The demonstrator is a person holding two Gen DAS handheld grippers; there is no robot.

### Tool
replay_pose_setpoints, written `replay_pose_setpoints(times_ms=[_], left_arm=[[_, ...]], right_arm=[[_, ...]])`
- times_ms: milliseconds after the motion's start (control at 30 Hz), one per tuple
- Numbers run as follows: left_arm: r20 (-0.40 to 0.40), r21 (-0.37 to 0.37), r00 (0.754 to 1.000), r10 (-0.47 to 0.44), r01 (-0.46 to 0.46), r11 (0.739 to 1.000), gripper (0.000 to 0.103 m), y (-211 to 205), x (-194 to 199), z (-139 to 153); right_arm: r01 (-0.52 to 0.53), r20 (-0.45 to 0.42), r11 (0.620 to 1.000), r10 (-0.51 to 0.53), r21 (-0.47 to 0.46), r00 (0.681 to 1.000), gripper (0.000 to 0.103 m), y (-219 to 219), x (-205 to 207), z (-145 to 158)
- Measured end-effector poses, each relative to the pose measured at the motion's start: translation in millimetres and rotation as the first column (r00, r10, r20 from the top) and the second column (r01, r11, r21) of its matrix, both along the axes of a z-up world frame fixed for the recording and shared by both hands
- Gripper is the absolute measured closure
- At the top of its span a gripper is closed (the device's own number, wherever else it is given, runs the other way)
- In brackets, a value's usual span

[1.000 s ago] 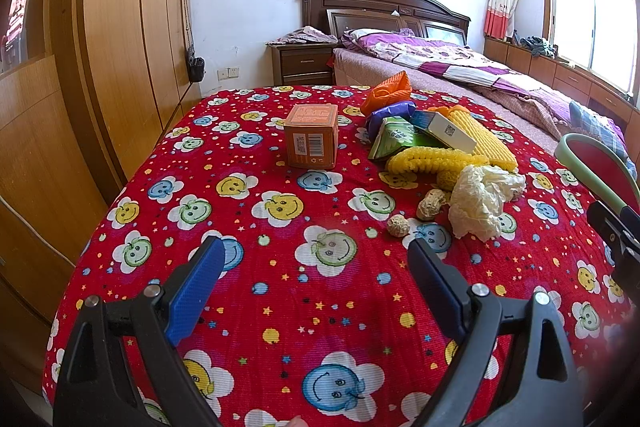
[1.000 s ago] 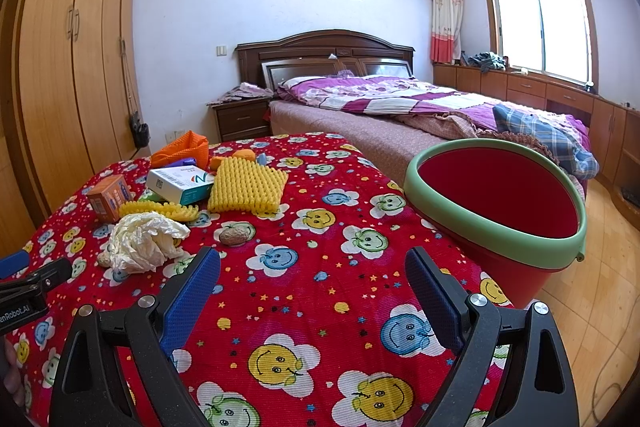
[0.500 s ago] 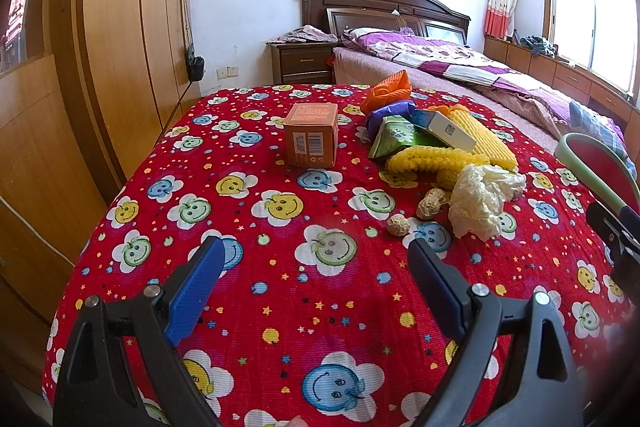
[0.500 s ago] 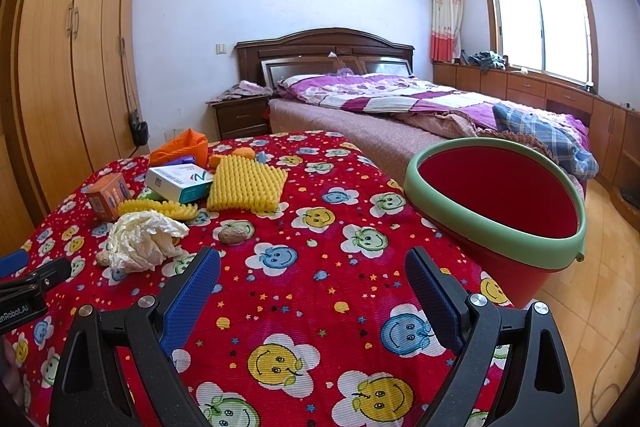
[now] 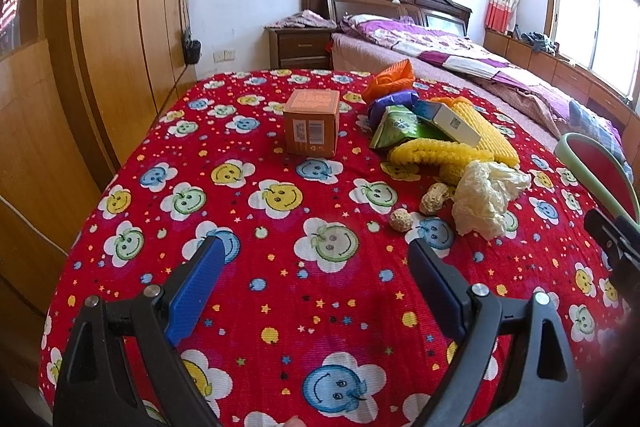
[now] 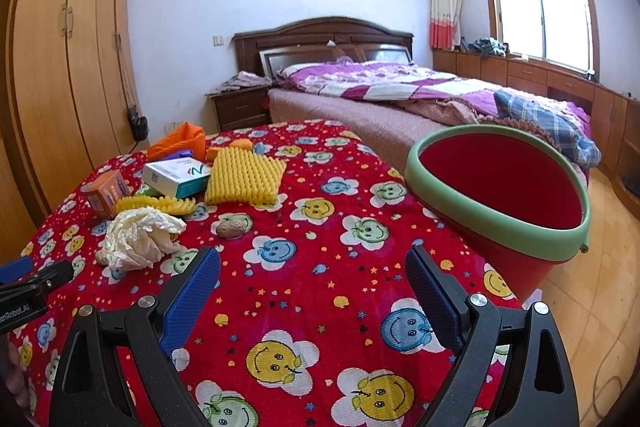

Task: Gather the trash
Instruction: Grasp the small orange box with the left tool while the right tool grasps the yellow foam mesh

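Observation:
Trash lies on a table with a red smiley cloth (image 5: 280, 291): an orange box (image 5: 313, 123), a crumpled white tissue (image 5: 486, 197), peanut shells (image 5: 434, 198), yellow foam netting (image 5: 440, 151), a green packet (image 5: 396, 129), a white and teal box (image 6: 176, 177) and orange netting (image 5: 390, 81). A red bucket with a green rim (image 6: 500, 195) stands at the table's right edge. My left gripper (image 5: 316, 259) is open and empty, short of the trash. My right gripper (image 6: 314, 267) is open and empty, between the tissue (image 6: 138, 237) and the bucket.
Wooden wardrobes (image 5: 112, 27) line the left wall. A bed with a purple quilt (image 6: 400, 87) and a nightstand (image 5: 300, 45) lie behind the table. Wooden floor (image 6: 600, 307) shows to the right of the bucket.

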State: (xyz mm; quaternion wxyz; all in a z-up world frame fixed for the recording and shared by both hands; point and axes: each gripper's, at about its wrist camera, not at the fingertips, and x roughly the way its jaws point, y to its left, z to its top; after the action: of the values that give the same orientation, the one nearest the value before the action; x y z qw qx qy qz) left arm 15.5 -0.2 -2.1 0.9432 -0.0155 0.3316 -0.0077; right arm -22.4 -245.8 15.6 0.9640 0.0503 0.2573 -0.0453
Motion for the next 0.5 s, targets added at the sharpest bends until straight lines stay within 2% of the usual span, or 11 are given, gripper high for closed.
replay_pose_setpoints(times_ms=[100, 233, 500], left_arm=[[-0.026, -0.025, 1.0, -0.009, 0.008, 1.0, 0.011, 5, 3, 5], [-0.017, -0.006, 1.0, -0.02, 0.02, 1.0, 0.012, 8, 12, 19], [-0.042, 0.008, 0.997, -0.06, 0.06, 0.998, 0.012, 10, 57, 40]], right_arm=[[-0.021, -0.031, 1.0, 0.021, 0.009, 0.999, 0.009, -1, 4, 1], [-0.052, -0.051, 0.998, 0.054, 0.045, 0.997, 0.009, -1, 10, 9], [-0.068, -0.079, 0.996, 0.073, 0.063, 0.994, 0.009, -1, 34, 30]])
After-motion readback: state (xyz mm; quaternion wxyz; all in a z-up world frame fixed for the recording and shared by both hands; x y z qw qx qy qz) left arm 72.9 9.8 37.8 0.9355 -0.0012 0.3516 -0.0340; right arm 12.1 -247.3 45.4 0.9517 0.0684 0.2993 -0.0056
